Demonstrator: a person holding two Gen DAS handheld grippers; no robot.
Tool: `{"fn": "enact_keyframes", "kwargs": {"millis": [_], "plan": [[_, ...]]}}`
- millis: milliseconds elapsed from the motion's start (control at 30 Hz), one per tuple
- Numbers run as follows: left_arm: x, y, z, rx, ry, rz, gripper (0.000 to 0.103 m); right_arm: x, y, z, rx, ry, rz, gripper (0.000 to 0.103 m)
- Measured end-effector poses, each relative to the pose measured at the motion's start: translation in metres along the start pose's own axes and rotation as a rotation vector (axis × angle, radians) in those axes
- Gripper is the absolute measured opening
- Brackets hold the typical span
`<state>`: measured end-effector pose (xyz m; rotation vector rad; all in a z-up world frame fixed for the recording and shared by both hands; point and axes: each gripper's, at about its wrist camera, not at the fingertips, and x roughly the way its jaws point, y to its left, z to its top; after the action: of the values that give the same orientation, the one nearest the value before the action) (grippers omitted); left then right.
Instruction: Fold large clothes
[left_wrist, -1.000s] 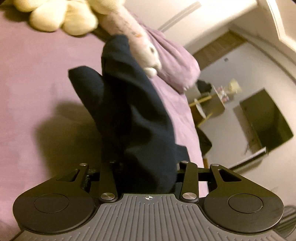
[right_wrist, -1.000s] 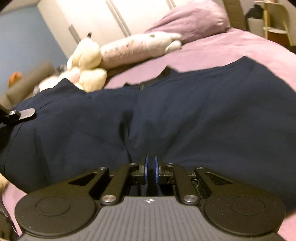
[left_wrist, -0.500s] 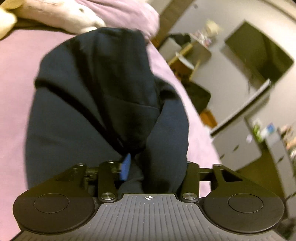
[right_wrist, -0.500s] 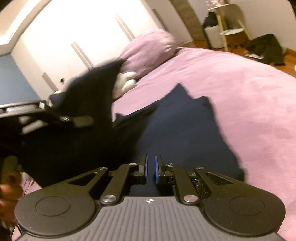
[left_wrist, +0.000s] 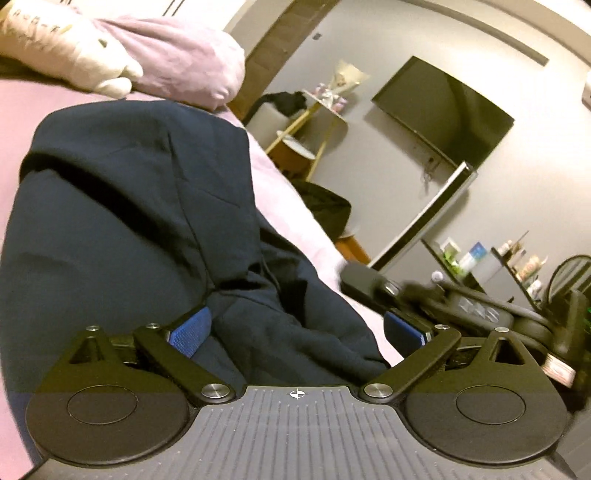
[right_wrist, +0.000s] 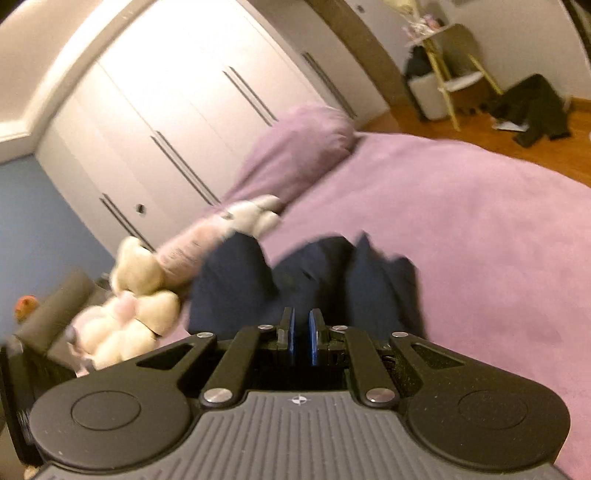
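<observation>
On the purple bed (left_wrist: 291, 206), the navy garment (left_wrist: 140, 206) lay bunched, a fold between the parting pads of the left hand-held gripper (left_wrist: 299, 332), which were opening and no longer pinched it. The right hand-held gripper (right_wrist: 300, 336) was closed on nothing. Likely best: withdraw cleanly, then smooth the fold; no containers showed.

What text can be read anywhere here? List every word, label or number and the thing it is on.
No text is readable.
Plush toy: faint marks on its body, too blurred to read.
Bottles and boxes on the shelf: labels too small to read.
Navy garment: no print visible.
</observation>
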<state>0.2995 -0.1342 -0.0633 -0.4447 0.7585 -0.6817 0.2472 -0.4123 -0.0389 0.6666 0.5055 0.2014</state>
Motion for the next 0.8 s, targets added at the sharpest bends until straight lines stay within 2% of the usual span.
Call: {"fn": "enact_keyframes", "kwargs": {"millis": [67,133,167,200,233,300,400,467,567,633,700,733,800], "plan": [[-0.008,-0.005,0.001,0.008,0.010,0.008,0.102,0.015,0.002,0.004,-0.012,0.039,0.038,0.010],[-0.033,-0.008,-0.001,0.039,0.012,0.035,0.102,0.029,-0.001,-0.001,-0.010,0.110,0.037,0.010],[-0.044,-0.006,-0.002,0.036,-0.009,0.032,0.102,0.034,-0.005,-0.004,-0.010,0.139,0.025,0.009],[-0.049,-0.004,-0.001,0.025,-0.022,0.036,0.102,0.037,-0.009,-0.011,-0.031,0.167,-0.032,0.009],[-0.057,0.000,0.000,0.011,-0.047,0.065,0.102,0.040,-0.011,-0.018,-0.046,0.181,-0.080,0.009],[-0.065,0.012,0.004,-0.012,-0.100,0.157,0.102,0.041,-0.023,-0.031,-0.059,0.197,-0.113,0.003],[-0.063,0.041,0.008,-0.119,-0.132,0.338,0.102,0.037,-0.032,-0.048,-0.100,0.176,-0.142,0.000],[-0.060,0.058,0.009,-0.194,-0.128,0.390,0.102,0.035,-0.028,-0.048,-0.127,0.177,-0.146,0.000],[-0.055,0.071,0.010,-0.245,-0.111,0.415,0.101,0.026,-0.016,-0.034,-0.122,0.177,-0.149,0.000],[-0.053,0.074,0.012,-0.245,-0.104,0.443,0.101,0.020,-0.002,-0.021,-0.128,0.151,-0.153,0.010],[-0.050,0.072,0.015,-0.240,-0.093,0.445,0.101,0.017,0.012,-0.007,-0.141,0.116,-0.129,0.025],[-0.049,0.072,0.016,-0.240,-0.088,0.445,0.101,0.019,0.019,0.001,-0.140,0.102,-0.109,0.028],[-0.046,0.071,0.021,-0.242,-0.079,0.448,0.101,0.033,0.035,0.013,-0.137,0.113,-0.079,0.039]]}}
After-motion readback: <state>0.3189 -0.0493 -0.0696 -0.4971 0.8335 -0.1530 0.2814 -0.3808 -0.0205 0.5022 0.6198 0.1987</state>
